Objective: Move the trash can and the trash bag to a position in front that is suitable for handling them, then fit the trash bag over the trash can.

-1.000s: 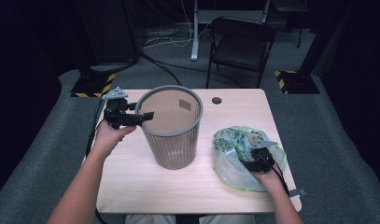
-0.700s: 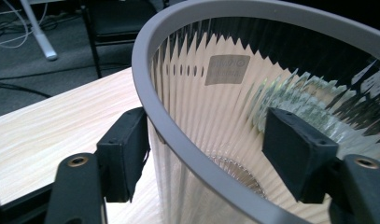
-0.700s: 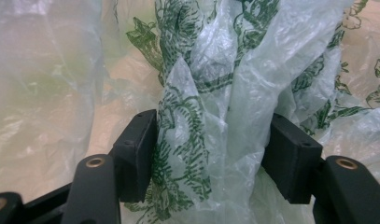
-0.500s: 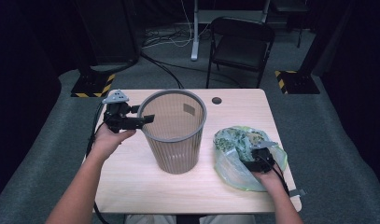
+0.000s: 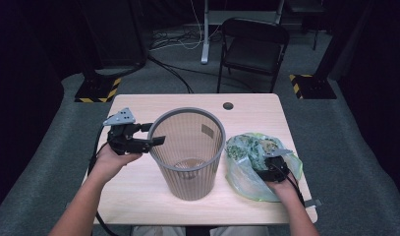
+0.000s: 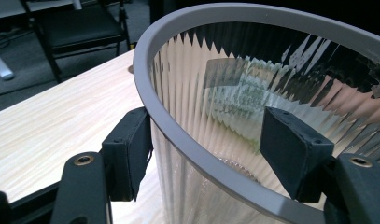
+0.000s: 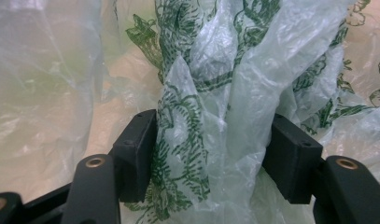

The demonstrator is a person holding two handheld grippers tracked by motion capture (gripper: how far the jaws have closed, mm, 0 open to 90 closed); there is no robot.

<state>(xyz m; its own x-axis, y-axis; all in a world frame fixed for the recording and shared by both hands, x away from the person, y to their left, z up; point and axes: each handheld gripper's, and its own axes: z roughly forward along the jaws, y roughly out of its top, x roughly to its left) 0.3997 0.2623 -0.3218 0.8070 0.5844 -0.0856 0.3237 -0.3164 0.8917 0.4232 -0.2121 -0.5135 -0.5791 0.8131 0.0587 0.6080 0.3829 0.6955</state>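
Straddling the bin [image 6: 215, 154] rim, the left gripper [image 5: 148, 139] fingers stay wide; the right gripper [image 7: 211, 154] loosely brackets the bag [image 7: 215, 93], which may slip.

Basket [image 5: 188, 152]: shifted slightly toward table's right, nearer bag [image 5: 246, 157].
Left gripper [image 5: 153, 133]: moved along with basket rim, jaws straddling it.

Grey ribbed plastic wastebasket [image 5: 187, 152] stands upright mid-desk, mouth open, its rim [image 6: 187, 140] running between the jaws in the left gripper view. Just to its right lies a crumpled translucent plastic bag with green print [image 5: 249, 157], a bunched fold [image 7: 211, 116] rising between the right jaws.
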